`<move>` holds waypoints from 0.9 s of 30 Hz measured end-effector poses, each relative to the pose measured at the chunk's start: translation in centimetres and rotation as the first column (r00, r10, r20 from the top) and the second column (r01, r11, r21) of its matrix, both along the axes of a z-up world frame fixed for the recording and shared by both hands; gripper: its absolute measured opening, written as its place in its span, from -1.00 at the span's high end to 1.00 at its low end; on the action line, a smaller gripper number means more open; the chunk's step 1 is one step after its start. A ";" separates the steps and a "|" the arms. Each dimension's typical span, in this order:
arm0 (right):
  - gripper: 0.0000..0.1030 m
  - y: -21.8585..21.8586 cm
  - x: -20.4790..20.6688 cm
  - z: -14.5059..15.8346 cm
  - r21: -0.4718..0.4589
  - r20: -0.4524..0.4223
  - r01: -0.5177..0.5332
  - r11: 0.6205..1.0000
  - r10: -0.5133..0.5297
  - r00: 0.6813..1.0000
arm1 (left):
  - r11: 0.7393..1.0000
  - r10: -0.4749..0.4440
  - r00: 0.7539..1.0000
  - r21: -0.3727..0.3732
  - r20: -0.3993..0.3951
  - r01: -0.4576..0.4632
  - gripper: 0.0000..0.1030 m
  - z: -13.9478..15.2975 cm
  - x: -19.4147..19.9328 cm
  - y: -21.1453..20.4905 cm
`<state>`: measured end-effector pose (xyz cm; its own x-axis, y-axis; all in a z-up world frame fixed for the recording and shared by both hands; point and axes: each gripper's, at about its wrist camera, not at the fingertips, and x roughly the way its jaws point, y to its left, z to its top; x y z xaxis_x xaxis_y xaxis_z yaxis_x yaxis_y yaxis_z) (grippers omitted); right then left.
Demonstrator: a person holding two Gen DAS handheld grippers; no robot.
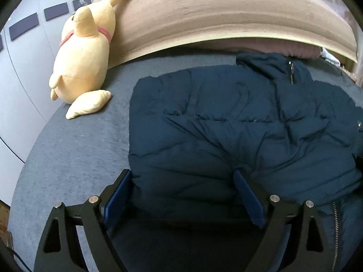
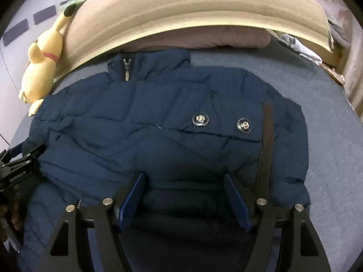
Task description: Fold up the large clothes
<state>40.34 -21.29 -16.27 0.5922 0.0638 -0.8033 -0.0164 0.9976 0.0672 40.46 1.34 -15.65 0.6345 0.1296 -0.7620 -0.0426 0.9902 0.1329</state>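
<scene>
A dark blue puffer jacket (image 1: pixel 238 122) lies flat on the grey bed (image 1: pixel 74 149), collar and zip toward the headboard. It also shows in the right wrist view (image 2: pixel 140 122), with two metal snap buttons (image 2: pixel 200 119) on a flap. My left gripper (image 1: pixel 182 174) is open, its jaws wide apart over the jacket's lower left part. My right gripper (image 2: pixel 184 178) is open over the jacket's lower right part. Jacket fabric lies between both pairs of fingers, not pinched. The left gripper (image 2: pixel 20 158) shows at the left edge of the right wrist view.
A yellow plush toy (image 1: pixel 84 52) leans against the padded tan headboard (image 1: pixel 204 15) at the bed's far left. A mauve pillow (image 2: pixel 199 38) lies under the headboard behind the collar. Grey wardrobe doors (image 1: pixel 20 68) stand to the left. Bedding clutter (image 2: pixel 304 47) sits far right.
</scene>
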 end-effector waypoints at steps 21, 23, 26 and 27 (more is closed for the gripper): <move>-0.82 -10.9 -25.6 7.5 0.458 0.034 0.069 0.886 -0.096 0.995 | 0.943 -0.042 0.999 -0.331 0.010 0.043 -0.82 5.3 -25.0 12.6; -0.82 -12.4 -30.5 6.4 0.510 0.036 0.096 0.855 -0.132 0.991 | 0.929 -0.006 1.000 -0.369 -0.001 0.005 -0.82 4.5 -28.2 13.7; -0.82 -14.2 -37.2 5.2 0.580 0.042 0.140 0.802 -0.201 0.979 | 0.891 0.052 0.997 -0.448 -0.050 -0.069 -0.82 2.7 -32.4 15.3; -0.82 -14.6 -39.1 4.8 0.593 0.036 0.152 0.791 -0.214 0.976 | 0.879 0.050 0.997 -0.471 -0.060 -0.073 -0.82 2.3 -33.5 15.4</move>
<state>1.25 -35.85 -11.43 0.7127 0.3840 -0.5870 0.1248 0.7540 0.6449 6.97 16.74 -13.34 0.6012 -0.2150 -0.7696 -0.1105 0.9315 -0.3466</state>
